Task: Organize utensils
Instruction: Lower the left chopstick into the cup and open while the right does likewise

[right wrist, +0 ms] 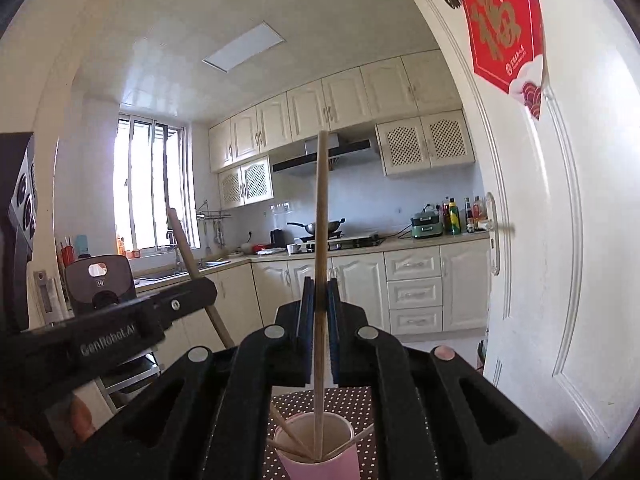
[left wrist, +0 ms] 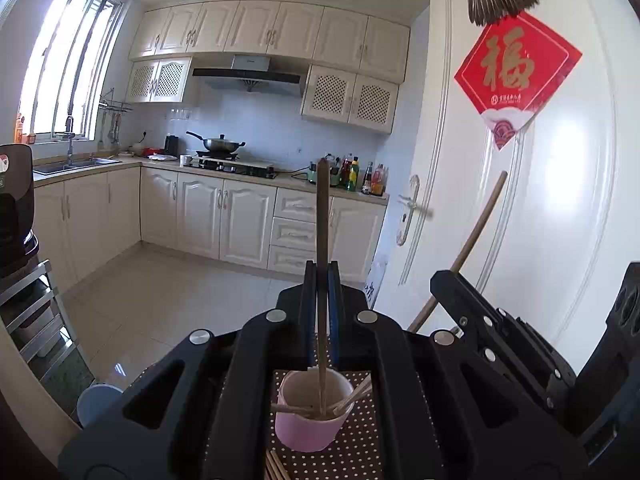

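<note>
My left wrist camera looks forward along my jaws, close above the pink cup at 6 o'clock, facing the kitchen cabinets. My right wrist camera faces likewise. Both views share the cup, the white door at 3 o'clock, and the stove.

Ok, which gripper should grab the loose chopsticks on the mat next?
Left, probably. The left gripper and right gripper each hold a chopstick standing in the pink cup, so either must release first. The loose chopsticks show only in the left view.
</note>
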Demonstrator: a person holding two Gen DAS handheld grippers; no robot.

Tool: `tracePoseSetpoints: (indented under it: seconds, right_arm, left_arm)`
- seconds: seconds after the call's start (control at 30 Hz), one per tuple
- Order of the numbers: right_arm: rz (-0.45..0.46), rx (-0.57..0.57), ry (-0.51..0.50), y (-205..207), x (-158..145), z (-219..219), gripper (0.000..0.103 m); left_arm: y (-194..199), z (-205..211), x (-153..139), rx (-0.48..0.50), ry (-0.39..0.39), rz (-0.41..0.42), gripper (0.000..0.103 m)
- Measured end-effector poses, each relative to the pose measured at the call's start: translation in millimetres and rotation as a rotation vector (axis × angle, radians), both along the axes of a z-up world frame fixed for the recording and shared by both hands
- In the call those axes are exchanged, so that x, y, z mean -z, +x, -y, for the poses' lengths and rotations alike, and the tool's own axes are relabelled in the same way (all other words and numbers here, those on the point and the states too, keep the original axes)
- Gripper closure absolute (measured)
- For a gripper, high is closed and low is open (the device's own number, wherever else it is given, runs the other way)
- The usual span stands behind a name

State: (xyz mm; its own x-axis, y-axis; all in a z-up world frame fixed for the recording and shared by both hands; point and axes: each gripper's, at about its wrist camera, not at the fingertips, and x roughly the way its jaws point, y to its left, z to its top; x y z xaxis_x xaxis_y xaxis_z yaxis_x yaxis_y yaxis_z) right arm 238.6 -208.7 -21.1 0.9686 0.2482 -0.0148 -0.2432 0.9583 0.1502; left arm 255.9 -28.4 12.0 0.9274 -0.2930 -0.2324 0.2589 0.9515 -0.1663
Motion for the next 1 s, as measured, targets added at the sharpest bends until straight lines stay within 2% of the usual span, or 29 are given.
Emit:
tracePoseSetpoints:
  seconds: [0.27,1.0]
  right_arm:
    - [-0.047,-0.01,0.002,4.0,11.5,4.2,0.098]
    - [-0.198,-0.061,-0.013,2.6,28.9,-1.9,0.097]
  left_arm:
    - [4.1,4.1,17.6,0.0,0.025,-0.052,0.097]
    - [-13.5,1.2,25.2,-0.04,0.077,-0.16,0.095]
